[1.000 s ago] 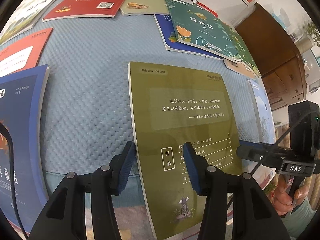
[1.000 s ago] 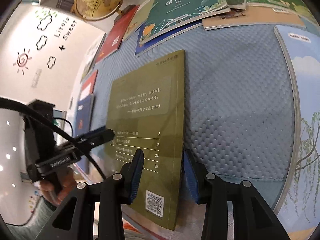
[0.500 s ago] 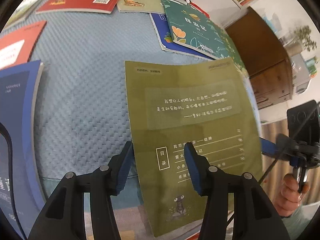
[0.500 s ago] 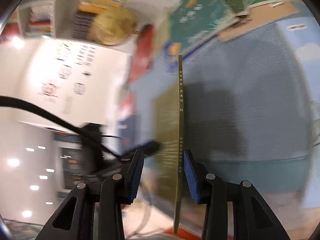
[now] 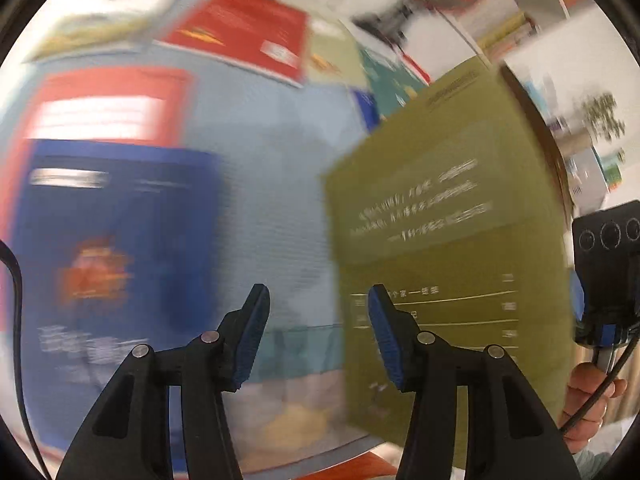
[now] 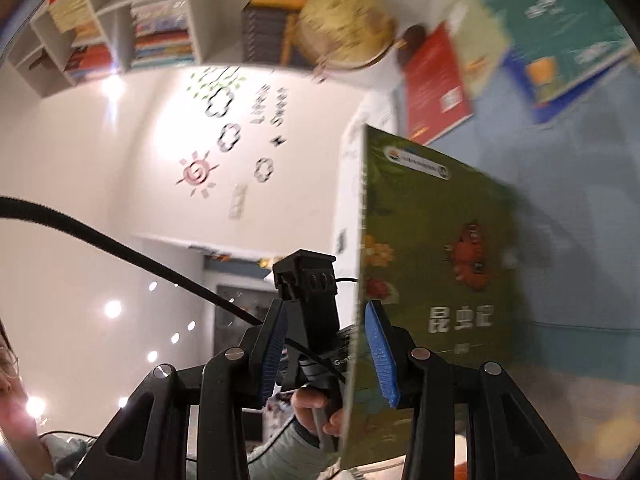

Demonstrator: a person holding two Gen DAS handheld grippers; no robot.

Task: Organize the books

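Observation:
An olive-green book [image 5: 444, 248] is lifted off the blue quilted table [image 5: 272, 168] and stands tilted. In the right wrist view its green illustrated cover [image 6: 436, 264] faces the camera. My right gripper [image 6: 328, 354] holds the book's lower edge between its blue pads [image 6: 380, 354]; the jaws look wider than the book is thick. In the left wrist view the right gripper's body [image 5: 604, 276] shows at the book's right edge. My left gripper [image 5: 316, 334] is open and empty, just left of the book. The left wrist view is motion-blurred.
Several books lie flat on the table: a dark blue one [image 5: 116, 248], red ones [image 5: 108, 108] [image 5: 248, 32], and teal and blue ones [image 6: 560, 32]. A globe [image 6: 344, 28] and bookshelves [image 6: 152, 20] stand behind. The table's front edge [image 5: 300, 332] is near.
The olive-green book has been lifted from lying flat to standing and turned, so its green cover now faces the right camera. The left gripper has swung left, away from the book.

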